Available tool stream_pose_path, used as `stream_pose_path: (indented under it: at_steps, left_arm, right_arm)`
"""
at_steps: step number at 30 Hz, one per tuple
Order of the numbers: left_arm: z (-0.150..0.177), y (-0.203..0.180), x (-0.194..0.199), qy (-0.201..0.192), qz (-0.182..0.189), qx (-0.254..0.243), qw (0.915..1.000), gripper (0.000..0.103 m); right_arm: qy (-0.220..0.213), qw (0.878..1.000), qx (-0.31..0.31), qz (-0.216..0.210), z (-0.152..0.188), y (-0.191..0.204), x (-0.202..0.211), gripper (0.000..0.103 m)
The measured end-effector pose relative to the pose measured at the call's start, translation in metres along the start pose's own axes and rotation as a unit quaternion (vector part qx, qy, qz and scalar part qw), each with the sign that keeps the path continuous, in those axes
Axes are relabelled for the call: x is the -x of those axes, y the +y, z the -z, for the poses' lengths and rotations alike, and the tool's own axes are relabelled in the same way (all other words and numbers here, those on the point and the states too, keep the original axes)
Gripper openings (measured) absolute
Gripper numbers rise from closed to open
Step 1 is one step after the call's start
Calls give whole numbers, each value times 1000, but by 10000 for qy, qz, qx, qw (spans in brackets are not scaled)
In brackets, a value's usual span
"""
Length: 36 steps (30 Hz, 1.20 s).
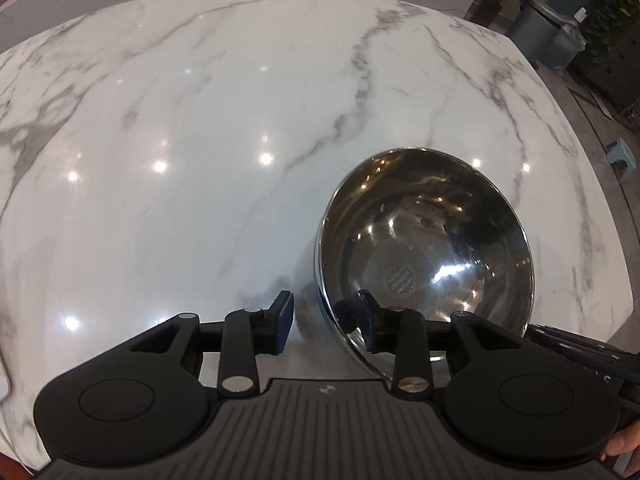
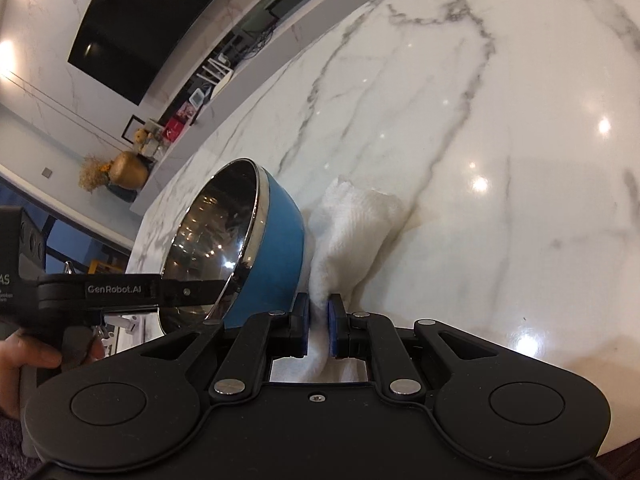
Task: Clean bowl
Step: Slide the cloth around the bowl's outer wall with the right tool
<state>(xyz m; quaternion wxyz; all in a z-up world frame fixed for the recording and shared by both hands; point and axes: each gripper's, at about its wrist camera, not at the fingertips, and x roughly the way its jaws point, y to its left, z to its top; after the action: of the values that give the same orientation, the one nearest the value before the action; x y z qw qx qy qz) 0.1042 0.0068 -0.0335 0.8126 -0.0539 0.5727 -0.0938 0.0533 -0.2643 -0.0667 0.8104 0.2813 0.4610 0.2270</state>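
Observation:
The bowl (image 1: 432,248), steel inside and blue outside (image 2: 280,248), sits tilted on the marble table (image 1: 200,120), its mouth turned toward the left gripper. My left gripper (image 1: 326,320) is open and straddles the bowl's near rim. One finger (image 1: 284,320) is outside and clear of the wall, the other is inside the bowl. In the right wrist view its black body (image 2: 120,290) reaches into the bowl from the left. My right gripper (image 2: 318,328) is shut on a white cloth (image 2: 352,224), which bunches on the table just right of the bowl's blue wall.
The table's far edge curves past the bowl (image 1: 580,128); beyond it stand a grey bin (image 1: 548,28) and potted plants (image 1: 616,8). A hand (image 2: 24,356) holds the left gripper's handle. A black screen (image 2: 152,20) hangs on the wall.

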Motion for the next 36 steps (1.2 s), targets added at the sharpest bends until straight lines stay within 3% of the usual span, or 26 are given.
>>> stream_pose_path:
  at_steps: [5, 17, 23, 36]
  left_arm:
    - [2, -4, 3, -69, 69, -186, 9998, 19]
    - [2, -11, 3, -9, 41, -747, 9972, 19]
    - [3, -13, 4, 52, 48, -1007, 9949, 19]
    - [1, -13, 2, 62, 28, -982, 9951, 19]
  right_arm:
    - [-10, 9999, 111, 63, -3, 5, 1, 9]
    - [-452, 9986, 222, -162, -35, 8, 30, 9]
    - [-366, 9989, 278, -125, -39, 7, 25, 9]
    - [-16, 9998, 161, 119, -17, 0, 1, 9]
